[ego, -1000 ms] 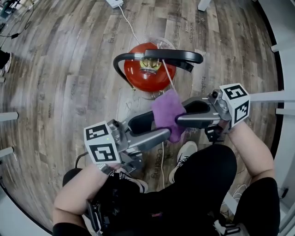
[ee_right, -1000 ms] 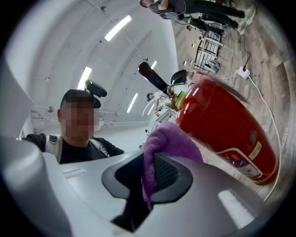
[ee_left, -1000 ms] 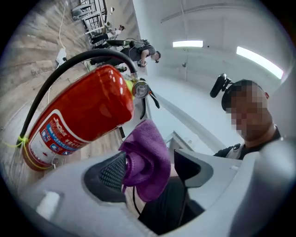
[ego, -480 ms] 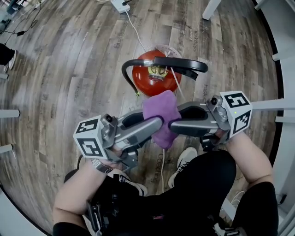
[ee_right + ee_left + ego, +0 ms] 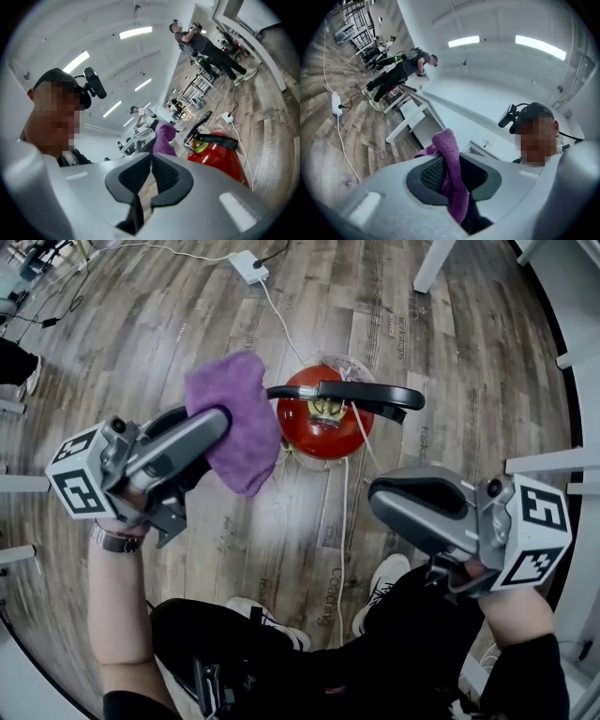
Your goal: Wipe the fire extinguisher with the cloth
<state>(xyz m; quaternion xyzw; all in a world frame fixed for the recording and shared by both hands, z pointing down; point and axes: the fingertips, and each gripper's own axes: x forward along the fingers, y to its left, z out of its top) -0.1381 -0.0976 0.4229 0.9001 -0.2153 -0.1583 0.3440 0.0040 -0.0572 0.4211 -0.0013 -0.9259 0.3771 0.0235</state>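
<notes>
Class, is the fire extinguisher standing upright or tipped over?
Upright: from above, the fire extinguisher shows its valve and handle on top.

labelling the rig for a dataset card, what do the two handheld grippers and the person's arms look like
Both the left gripper and the right gripper have smooth grey moulded jaws with black ribbed pads. Each carries a white cube printed with black square markers. The forearms are bare, with a metal-looking wristband on the left wrist.
</notes>
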